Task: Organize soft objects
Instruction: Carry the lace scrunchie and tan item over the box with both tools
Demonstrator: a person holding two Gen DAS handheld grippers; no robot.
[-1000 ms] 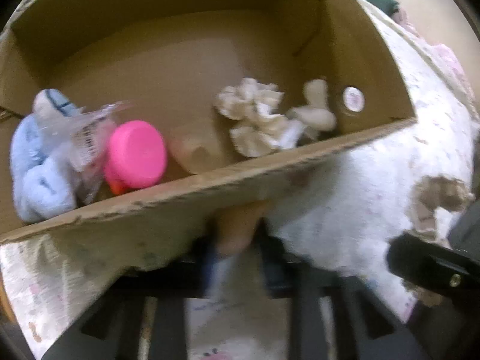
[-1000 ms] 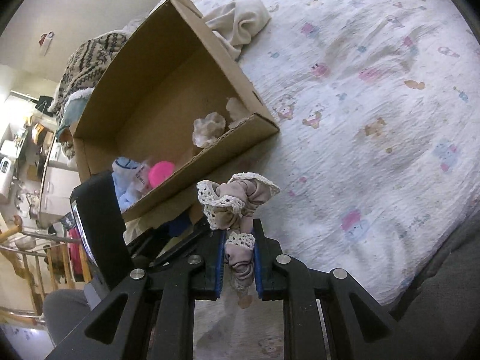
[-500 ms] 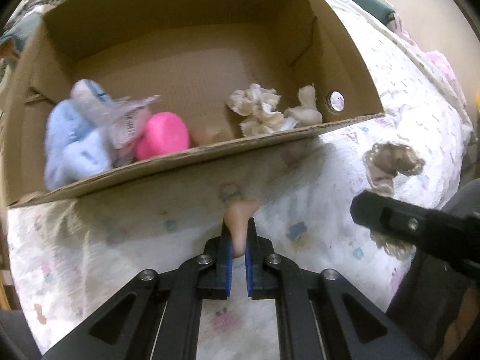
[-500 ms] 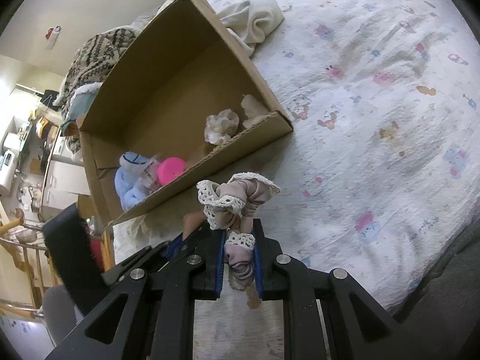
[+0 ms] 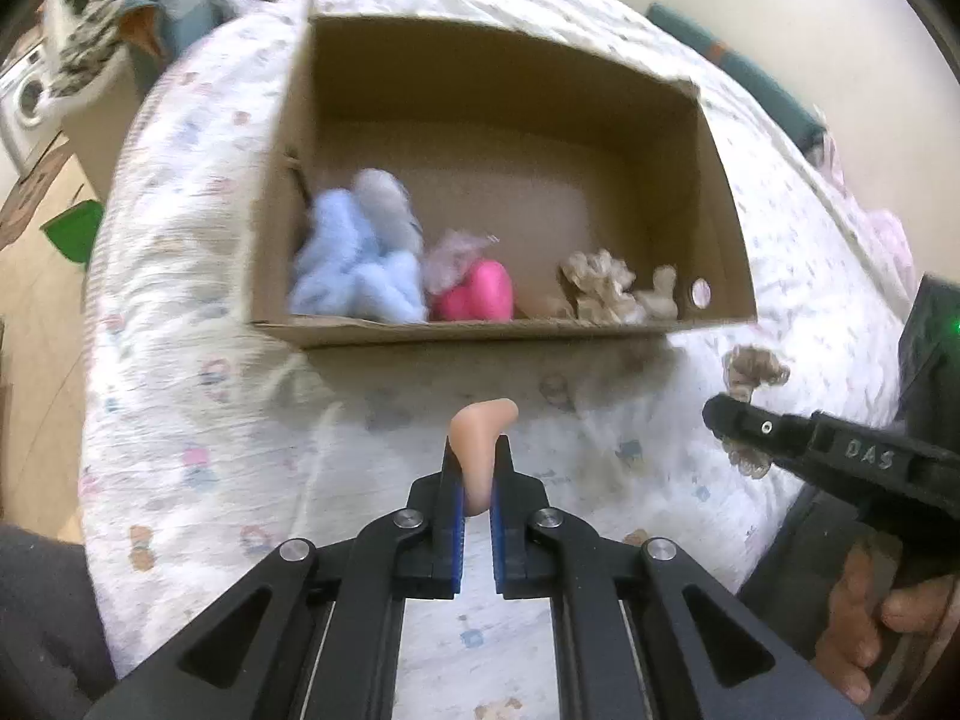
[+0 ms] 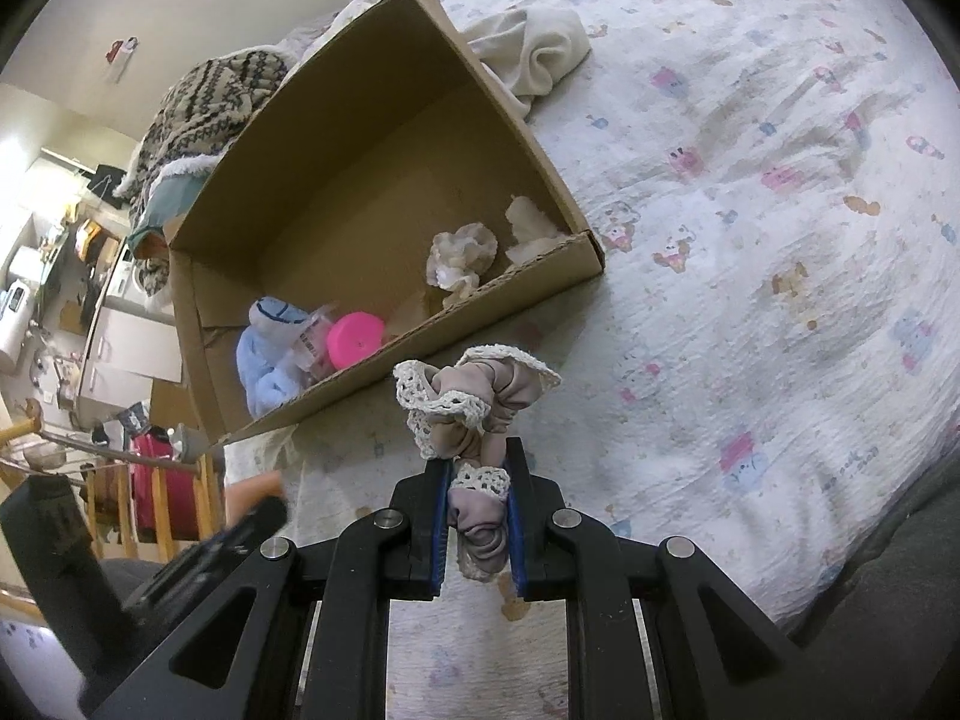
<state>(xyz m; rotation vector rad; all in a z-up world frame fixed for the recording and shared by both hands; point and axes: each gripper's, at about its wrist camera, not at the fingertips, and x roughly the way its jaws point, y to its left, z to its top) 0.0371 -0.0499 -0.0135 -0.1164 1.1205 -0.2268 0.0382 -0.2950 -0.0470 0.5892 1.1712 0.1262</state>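
Note:
My left gripper [image 5: 477, 465] is shut on a small peach soft piece [image 5: 480, 429], held above the bed in front of the cardboard box [image 5: 714, 192]. My right gripper [image 6: 477, 471] is shut on a mauve lace-edged scrunchie [image 6: 474, 399], also short of the box [image 6: 336, 138]; it shows at the right of the left wrist view [image 5: 753, 369]. In the box lie a light blue plush [image 5: 354, 267], a pink round thing [image 5: 477, 297] and cream lace pieces [image 5: 600, 288].
The box stands on a printed white bedspread [image 6: 750, 210]. A cream cloth [image 6: 534, 54] lies behind the box. A patterned knit blanket [image 6: 204, 96] is heaped past its far end. Room furniture shows beyond the bed's left edge.
My left gripper has pulled back and up from the box's near wall, still holding the peach piece. The right gripper has also drawn back a little with the scrunchie.

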